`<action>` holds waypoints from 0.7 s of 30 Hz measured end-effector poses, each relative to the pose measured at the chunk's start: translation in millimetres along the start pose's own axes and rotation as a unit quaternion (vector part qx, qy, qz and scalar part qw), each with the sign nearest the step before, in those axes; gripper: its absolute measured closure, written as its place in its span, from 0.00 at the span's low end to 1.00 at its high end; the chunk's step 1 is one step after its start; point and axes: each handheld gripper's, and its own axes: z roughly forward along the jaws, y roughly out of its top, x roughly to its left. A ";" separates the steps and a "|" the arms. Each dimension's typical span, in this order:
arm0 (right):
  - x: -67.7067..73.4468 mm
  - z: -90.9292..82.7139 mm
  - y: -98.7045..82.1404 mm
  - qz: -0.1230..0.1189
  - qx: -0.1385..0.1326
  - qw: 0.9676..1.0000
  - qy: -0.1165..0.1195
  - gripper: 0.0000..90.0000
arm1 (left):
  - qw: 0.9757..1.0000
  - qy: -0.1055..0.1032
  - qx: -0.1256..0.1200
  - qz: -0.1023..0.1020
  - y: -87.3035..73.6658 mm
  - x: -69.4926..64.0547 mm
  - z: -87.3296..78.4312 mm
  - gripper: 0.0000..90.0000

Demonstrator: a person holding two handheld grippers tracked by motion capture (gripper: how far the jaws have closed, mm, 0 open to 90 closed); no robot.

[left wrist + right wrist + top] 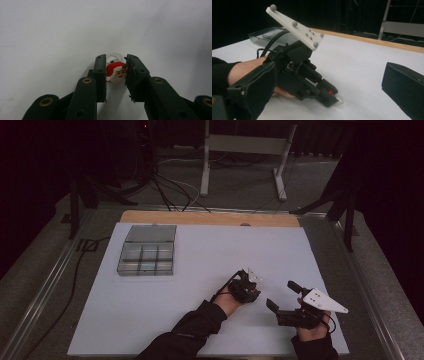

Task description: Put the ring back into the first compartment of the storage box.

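A small Santa-face charm [117, 72], red and white with a clear ring behind it, rests on the white table sheet [50, 37]. My left gripper [116, 68] is shut on it, a pad pressing on each side. In the high view the left gripper [255, 292] sits right of the table's middle and points down at the sheet. The right gripper view looks at it from the side, with a bit of the red charm [330, 92] at its tips. My right gripper [283, 295] stands open just to the right, with nothing between its jaws.
A clear compartment box [146, 257] with its lid raised stands at the back left of the sheet [200, 250]. A wooden strip [210, 218] runs along the table's far edge. Cables and a metal stand [245, 145] lie on the floor beyond.
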 end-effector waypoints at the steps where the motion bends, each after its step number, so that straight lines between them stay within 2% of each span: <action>1: -0.1 0.1 0.0 0.000 0.001 1.000 0.000 0.00 | 1.000 0.000 0.001 0.000 0.2 0.5 -1.0 0.81; 21: 0.2 0.9 -0.7 0.000 0.003 1.000 -0.001 0.00 | 1.000 -0.003 -0.005 0.007 2.4 14.0 -28.7 0.81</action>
